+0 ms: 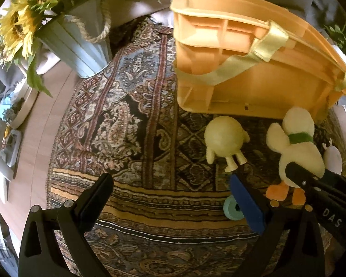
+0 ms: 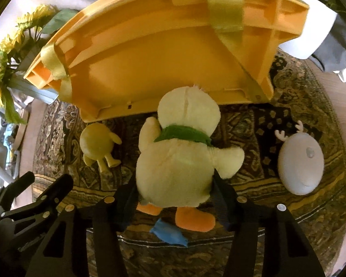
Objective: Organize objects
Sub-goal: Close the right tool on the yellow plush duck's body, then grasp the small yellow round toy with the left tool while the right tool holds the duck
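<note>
The right hand-held gripper (image 2: 174,194) is clenched on the pale yellow plush duck with a green neck band and orange feet (image 2: 182,159), its fingers pressing the soft body from both sides just above the feet. The duck faces away, head close to the near wall of the orange plastic storage bin with pale yellow ribbon handles (image 2: 154,53). Below the feet a small blue toy (image 2: 169,232) lies on the round patterned rug (image 2: 265,120).

The left hand-held gripper (image 1: 170,198) is released, jaws wide apart over the rug (image 1: 126,127) with nothing between them. Beside its right finger sits a teal ring-shaped toy (image 1: 231,209), only partly seen. In the left wrist view the other tool's black arm crosses the lower right and bears white letters reading "DAS"; whether more letters follow cannot be told.

Further out, a small yellow round figure with stubby limbs (image 1: 226,140) lies near the bin (image 1: 242,69), just left of the duck (image 1: 297,147). The right wrist view alone shows fully the white egg-shaped toy with little antlers (image 2: 299,161), to the duck's right and apart from it. The left wrist view alone shows fully the pale ribbed metal bucket with a rope handle holding artificial sunflowers (image 1: 80,43), at the rug's far left edge.
</note>
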Demonstrator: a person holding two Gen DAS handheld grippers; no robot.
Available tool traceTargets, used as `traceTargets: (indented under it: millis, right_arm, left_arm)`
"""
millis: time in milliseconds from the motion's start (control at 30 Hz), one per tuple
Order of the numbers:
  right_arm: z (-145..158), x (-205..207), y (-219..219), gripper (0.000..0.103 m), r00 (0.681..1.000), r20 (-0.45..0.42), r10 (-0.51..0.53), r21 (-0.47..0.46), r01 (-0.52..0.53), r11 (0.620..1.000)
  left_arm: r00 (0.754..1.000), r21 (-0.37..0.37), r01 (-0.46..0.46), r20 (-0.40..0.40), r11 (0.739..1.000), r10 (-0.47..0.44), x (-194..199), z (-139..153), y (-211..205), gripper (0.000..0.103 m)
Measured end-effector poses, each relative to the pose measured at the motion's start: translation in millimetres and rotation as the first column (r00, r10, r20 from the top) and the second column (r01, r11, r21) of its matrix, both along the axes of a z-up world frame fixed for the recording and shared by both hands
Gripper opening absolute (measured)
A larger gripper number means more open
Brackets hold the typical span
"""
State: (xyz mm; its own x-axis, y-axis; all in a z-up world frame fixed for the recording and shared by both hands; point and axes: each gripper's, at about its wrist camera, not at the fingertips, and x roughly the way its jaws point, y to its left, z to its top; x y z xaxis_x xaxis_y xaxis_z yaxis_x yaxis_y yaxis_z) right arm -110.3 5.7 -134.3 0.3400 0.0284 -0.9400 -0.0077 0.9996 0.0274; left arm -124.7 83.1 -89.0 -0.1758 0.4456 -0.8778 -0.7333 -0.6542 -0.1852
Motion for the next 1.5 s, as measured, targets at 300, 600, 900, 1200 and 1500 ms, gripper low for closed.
traceTargets:
  millis: [300, 600, 900, 1200, 1500]
  right_arm:
    - [21, -7, -17, 0.056, 0.999, 0.034, -0.030, 0.002, 0.030, 1.000]
    - [25, -14, -27, 0.056, 0.996, 0.055, -0.068, -0.001, 0.068, 0.998]
    - [13, -7, -39, 0.057, 0.995, 0.031, -0.095, -0.007, 0.095, 0.995]
    - [4, 2, -42, 0.057, 0.996, 0.003, -0.095, -0.007, 0.095, 0.995]
    - [1, 6, -42, 0.057, 0.996, -0.005, -0.087, -0.010, 0.087, 0.996]
  left_arm:
    - [0.999, 0.005, 0.036, -0.006, 0.999, -0.036, 6, 2, 7, 0.103]
    - [0.998, 0.027, 0.062, 0.022, 0.998, -0.062, 6, -5, 34, 0.099]
    - [0.994, 0.011, 0.104, 0.038, 0.995, -0.104, 8, -18, 63, 0.085]
    - [0.989, 0.002, 0.130, 0.074, 0.992, -0.130, 7, -32, 78, 0.071]
    - [0.981, 0.064, 0.152, 0.112, 0.986, -0.158, 10, -32, 80, 0.046]
